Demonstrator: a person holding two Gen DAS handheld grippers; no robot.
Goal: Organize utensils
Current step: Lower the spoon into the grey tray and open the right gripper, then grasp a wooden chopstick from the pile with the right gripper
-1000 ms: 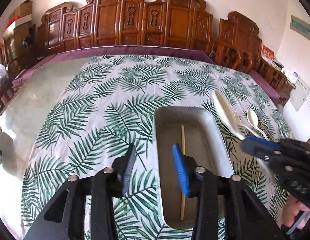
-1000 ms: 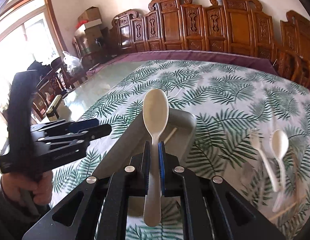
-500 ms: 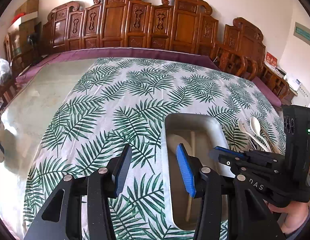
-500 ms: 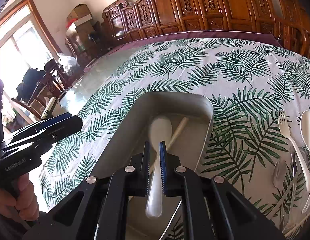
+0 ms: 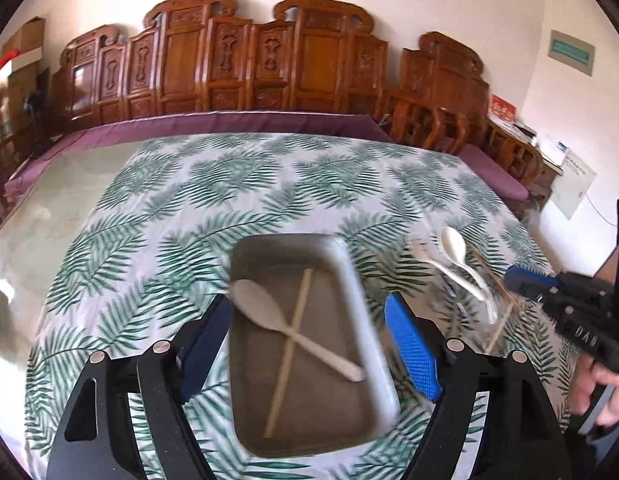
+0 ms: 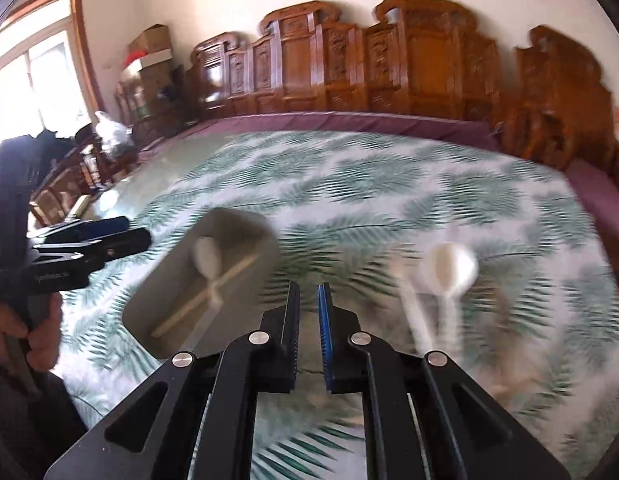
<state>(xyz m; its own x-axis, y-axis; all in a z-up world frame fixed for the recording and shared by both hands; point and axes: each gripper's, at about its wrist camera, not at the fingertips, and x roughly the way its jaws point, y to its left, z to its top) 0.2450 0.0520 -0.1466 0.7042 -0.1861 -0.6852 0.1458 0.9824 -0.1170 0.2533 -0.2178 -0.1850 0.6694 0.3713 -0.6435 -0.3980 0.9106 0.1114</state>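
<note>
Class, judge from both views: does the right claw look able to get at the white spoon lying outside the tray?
Probably yes. The right claw, shut and empty, has only tablecloth between it and the spoon; the tray sits off to its left.

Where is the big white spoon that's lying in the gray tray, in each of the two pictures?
Left wrist view: the white spoon lies in the middle, inside the gray tray, crossing a chopstick.
Right wrist view: the same spoon, blurred, sits left of centre in the tray.
Shared landmark: the chopstick under the spoon, and the leaf-print tablecloth.
</note>
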